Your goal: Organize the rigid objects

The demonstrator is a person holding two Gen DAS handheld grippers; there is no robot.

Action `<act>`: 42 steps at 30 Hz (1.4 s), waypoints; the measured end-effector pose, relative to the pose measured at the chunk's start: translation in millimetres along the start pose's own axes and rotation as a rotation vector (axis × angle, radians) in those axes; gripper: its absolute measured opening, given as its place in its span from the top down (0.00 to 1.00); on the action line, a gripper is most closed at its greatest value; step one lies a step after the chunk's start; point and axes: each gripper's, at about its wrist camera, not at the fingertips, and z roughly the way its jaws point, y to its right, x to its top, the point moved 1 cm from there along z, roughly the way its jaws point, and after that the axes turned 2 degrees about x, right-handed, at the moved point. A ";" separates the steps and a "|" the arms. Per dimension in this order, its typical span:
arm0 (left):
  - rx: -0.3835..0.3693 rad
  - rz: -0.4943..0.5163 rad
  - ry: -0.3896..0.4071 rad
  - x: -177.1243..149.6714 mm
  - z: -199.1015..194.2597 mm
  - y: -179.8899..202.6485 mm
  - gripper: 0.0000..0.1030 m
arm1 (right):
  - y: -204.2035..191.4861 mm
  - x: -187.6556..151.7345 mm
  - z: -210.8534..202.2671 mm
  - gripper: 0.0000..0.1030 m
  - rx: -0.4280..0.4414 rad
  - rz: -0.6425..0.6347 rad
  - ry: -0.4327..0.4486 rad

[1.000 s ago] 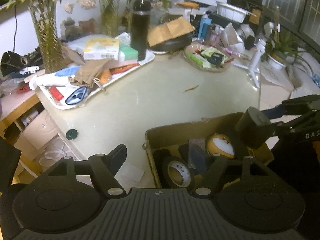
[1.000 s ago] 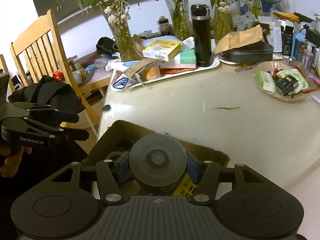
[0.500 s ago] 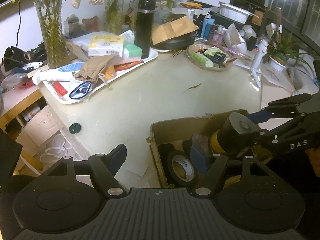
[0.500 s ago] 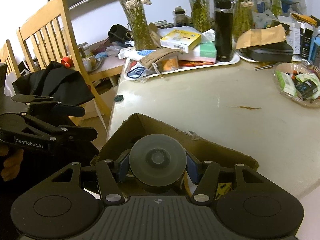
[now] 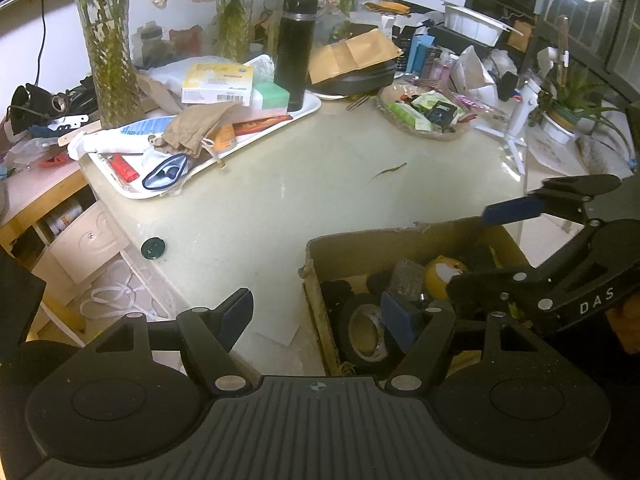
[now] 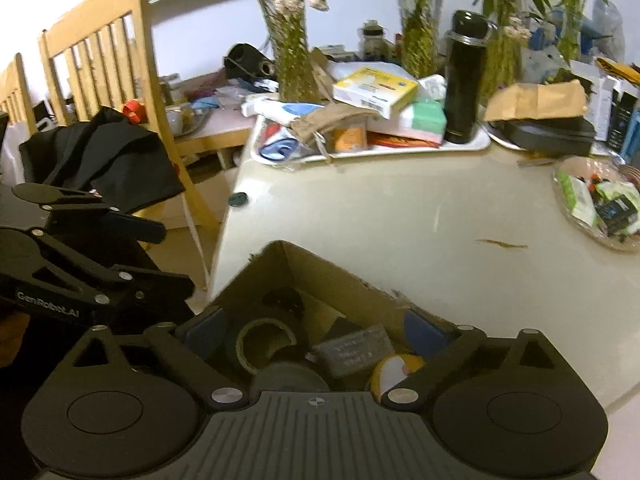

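1. Right gripper (image 6: 316,330): jaws spread wide over the box (image 6: 320,268), nothing between the pads. They have just been opening. A dark round puck (image 6: 286,376) lies directly beneath, low in the box and partly hidden by the gripper body; it looks released.
2. Left gripper (image 5: 316,316): jaws apart, empty, one finger over the table edge, the other over the box's near end.
3. Box: brown cardboard, open top, at the table's (image 5: 280,208) near corner. Contents visible: tape roll (image 5: 366,336) at the left end, grey block (image 6: 354,350) in the middle, yellow-and-white ball (image 5: 444,276) toward the right, plus dark items too dim to name.
4. Elsewhere on the table: white tray (image 5: 280,124) piled with cartons, a pouch and a black flask (image 5: 294,52); wicker dish (image 5: 424,114) of packets; a small dark cap (image 5: 153,249) near the left edge; a thin brown scrap mid-table.
5. Step in hand, by judgement: drop-off of the puck into the box, at its end.
6. Next move, by judgement: lift the right gripper clear without catching the box wall, then go for another loose rigid piece; the cap is the nearest candidate and sits close to the edge, so a gentle approach is needed.
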 end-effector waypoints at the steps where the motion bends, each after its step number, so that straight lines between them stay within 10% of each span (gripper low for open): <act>1: 0.001 -0.002 0.000 0.2 -0.1 -0.1 0.32 | 0.3 -1.0 -0.3 0.00 -0.019 0.004 -0.004; 17: 0.015 -0.031 -0.022 7.6 -2.9 5.5 0.32 | 20.2 -25.6 -21.6 0.00 -0.203 0.152 -0.086; 26: 0.035 -0.037 0.000 11.0 -13.9 17.6 0.00 | 27.0 -36.7 -39.8 0.00 -0.275 0.204 -0.077; 42: 0.187 0.055 -0.065 1.7 -15.6 35.4 0.00 | 17.5 -59.3 -58.1 0.00 -0.317 0.293 -0.050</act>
